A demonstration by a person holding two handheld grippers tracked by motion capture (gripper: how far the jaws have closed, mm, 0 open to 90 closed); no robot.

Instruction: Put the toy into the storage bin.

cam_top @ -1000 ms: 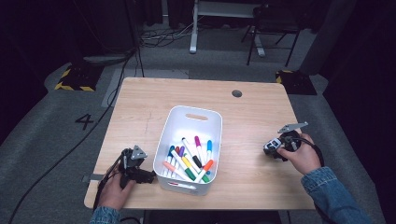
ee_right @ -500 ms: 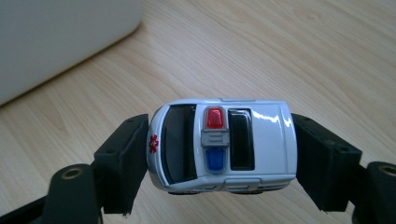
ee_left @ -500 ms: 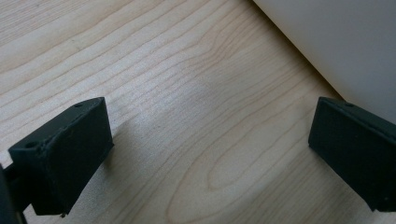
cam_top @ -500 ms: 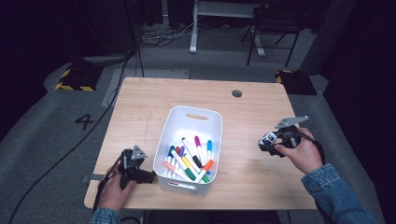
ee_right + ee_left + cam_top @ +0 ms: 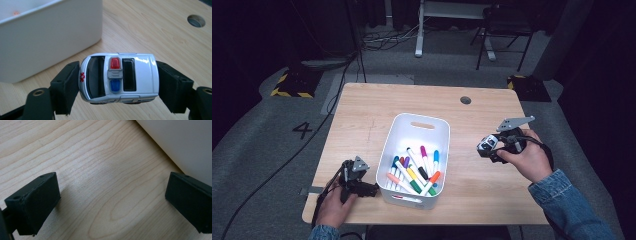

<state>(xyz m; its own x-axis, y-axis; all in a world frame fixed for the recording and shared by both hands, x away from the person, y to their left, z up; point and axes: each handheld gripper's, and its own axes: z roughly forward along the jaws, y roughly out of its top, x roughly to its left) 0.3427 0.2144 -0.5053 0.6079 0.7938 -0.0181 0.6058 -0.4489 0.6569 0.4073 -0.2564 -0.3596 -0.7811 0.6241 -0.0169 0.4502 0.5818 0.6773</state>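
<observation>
Clamping a small white toy car (image 5: 119, 78) nose to tail in the right claw (image 5: 117, 85), lifted clear of the desk (image 5: 362, 115), just right of the white bin (image 5: 438, 129). Showing a red and blue light bar on the roof, dark windows, a red medical star on the bonnet. Resting released on the wood beside the bin's left wall, the left claw (image 5: 110, 202), nothing between its jaws. Lying jumbled inside the bin, coloured markers (image 5: 414, 175). Sitting on grey carpet, the pale wooden desk, with cables (image 5: 387, 40) and a chair (image 5: 504, 30) in the dark behind.
</observation>
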